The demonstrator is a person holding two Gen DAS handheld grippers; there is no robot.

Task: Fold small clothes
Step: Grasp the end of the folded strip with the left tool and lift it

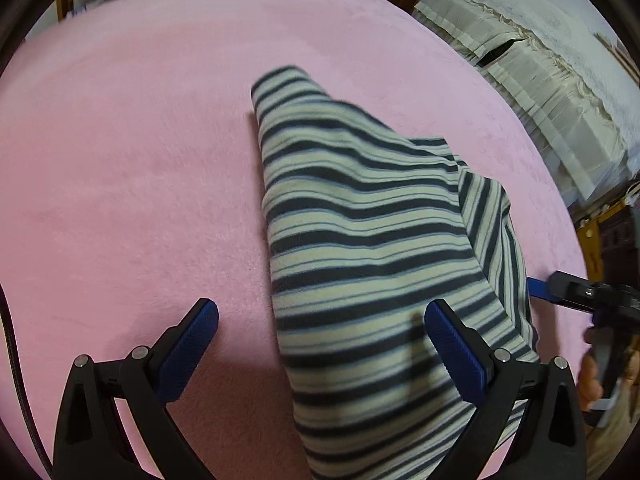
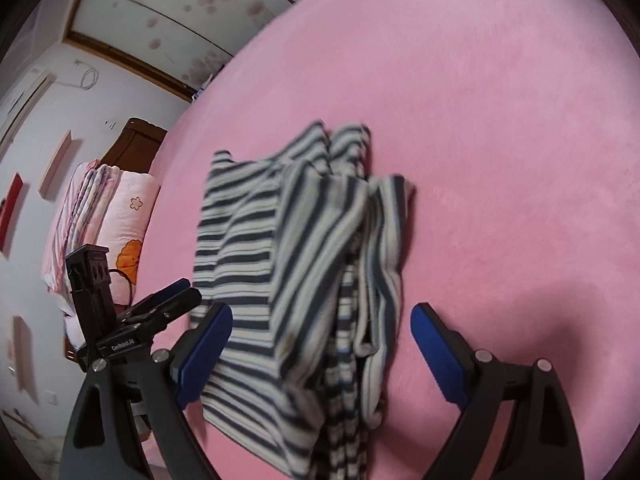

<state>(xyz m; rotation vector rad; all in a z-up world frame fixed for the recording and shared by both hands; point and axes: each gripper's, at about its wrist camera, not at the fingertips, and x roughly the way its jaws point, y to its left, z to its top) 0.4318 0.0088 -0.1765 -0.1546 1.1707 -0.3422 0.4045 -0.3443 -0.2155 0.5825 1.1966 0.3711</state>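
A small striped garment (image 1: 360, 240), dark blue and cream, lies partly folded on a pink plush blanket (image 1: 140, 160). My left gripper (image 1: 320, 320) is open just above its near left edge, holding nothing. In the right wrist view the same garment (image 2: 288, 248) lies in overlapping layers with bunched folds on its right side. My right gripper (image 2: 320, 336) is open over its near end, empty. The right gripper also shows at the right edge of the left wrist view (image 1: 576, 288); the left gripper shows at the left of the right wrist view (image 2: 160, 308).
The pink blanket (image 2: 500, 140) covers the whole work surface. A cream covered sofa or bed (image 1: 540, 72) stands beyond its far right edge. A stack of folded pink quilts (image 2: 104, 216) sits beside the blanket's left edge, with a wall behind.
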